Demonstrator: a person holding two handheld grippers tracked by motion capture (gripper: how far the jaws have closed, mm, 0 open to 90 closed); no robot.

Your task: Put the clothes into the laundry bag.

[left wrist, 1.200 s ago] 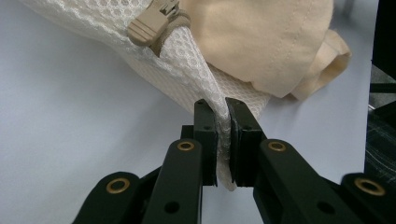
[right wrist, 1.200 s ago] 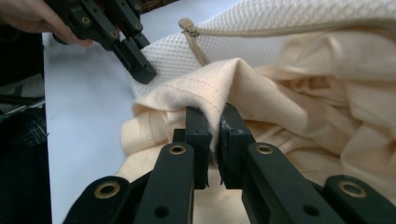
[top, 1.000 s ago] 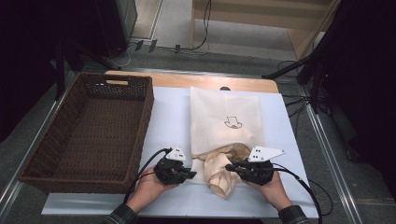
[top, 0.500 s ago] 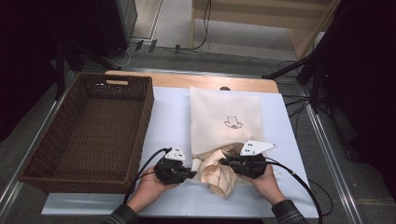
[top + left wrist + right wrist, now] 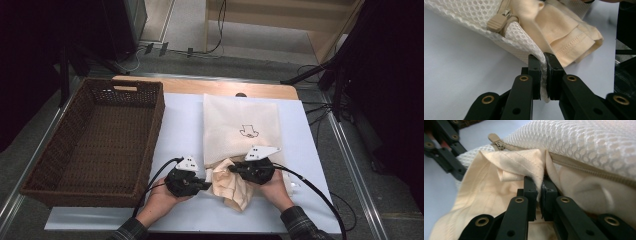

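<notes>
Left tongs (image 5: 543, 75) pinch the mesh bag (image 5: 240, 127) rim at lower centre; right tongs (image 5: 539, 195) clamp the cream garment (image 5: 235, 187), probably half inside, its length running toward the bag's mouth.

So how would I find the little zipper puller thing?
Start at the white mesh laundry bag on the pale table, right of the brown wicker basket. At its near, open edge sits the small beige ribbed zipper pull, hard plastic beside soft cream cloth.
</notes>
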